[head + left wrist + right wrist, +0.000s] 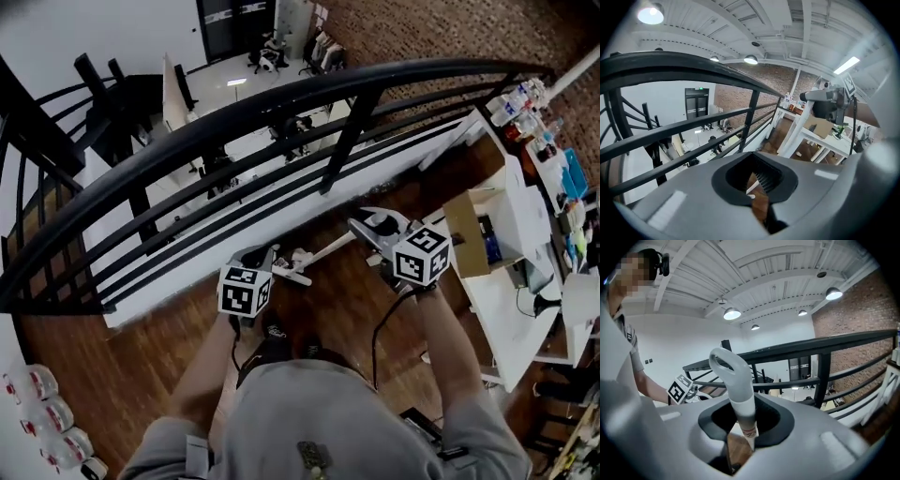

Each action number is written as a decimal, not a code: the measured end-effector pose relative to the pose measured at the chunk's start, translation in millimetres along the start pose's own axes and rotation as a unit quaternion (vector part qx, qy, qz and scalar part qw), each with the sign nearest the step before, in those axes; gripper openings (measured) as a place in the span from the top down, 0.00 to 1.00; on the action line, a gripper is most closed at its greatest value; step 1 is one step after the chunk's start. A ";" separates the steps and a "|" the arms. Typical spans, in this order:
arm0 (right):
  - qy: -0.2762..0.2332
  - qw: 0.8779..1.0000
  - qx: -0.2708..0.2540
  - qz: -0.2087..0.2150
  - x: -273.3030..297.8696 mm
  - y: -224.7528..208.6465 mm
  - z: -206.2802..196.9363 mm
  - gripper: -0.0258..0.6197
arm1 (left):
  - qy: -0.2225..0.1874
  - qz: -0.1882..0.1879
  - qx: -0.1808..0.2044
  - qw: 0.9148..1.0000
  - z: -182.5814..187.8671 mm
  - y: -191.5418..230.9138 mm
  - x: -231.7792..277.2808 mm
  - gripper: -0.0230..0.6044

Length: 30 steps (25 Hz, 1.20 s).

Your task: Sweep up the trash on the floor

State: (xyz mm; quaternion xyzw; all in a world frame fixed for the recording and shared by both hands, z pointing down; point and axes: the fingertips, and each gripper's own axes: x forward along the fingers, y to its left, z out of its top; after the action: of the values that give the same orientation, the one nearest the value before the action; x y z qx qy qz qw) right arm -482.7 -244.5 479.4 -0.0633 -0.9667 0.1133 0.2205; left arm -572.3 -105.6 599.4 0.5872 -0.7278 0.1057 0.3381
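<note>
One white loop-topped plastic broom handle (732, 376) pinched in right gripper (740, 446), likely for steering the sweep; left gripper (761, 211) narrowly parted, nothing pinched, seemingly free to steady it.

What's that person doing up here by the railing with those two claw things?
A person stands on a brown wooden floor beside a black metal railing, a claw tool in each hand. The right claw is clamped on a long white plastic handle with a loop on top, probably a broom's. The left claw is held out next to it; whether it grips anything is unclear. No trash is in view.
</note>
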 end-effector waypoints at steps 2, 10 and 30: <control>-0.010 1.000 0.013 -0.021 -20.9 0.6 -4.5 0.85 | 0.005 -0.027 0.019 0.999 2.8 -16.0 13.8 0.95; -0.053 0.989 0.061 -0.124 -137.5 -8.1 -37.5 0.85 | 0.031 -0.122 0.094 0.988 4.3 -134.0 47.5 0.95; -0.102 0.942 0.150 -0.281 -432.3 -76.7 -221.7 0.84 | 0.061 -0.190 0.217 0.956 -57.9 -446.8 81.5 0.95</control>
State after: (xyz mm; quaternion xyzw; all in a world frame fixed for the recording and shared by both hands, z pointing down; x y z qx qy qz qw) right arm -3.8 -350.7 514.7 0.2569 -0.9343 0.1965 0.1502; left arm -143.8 -266.2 584.4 0.7665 -0.5399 0.2303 0.2607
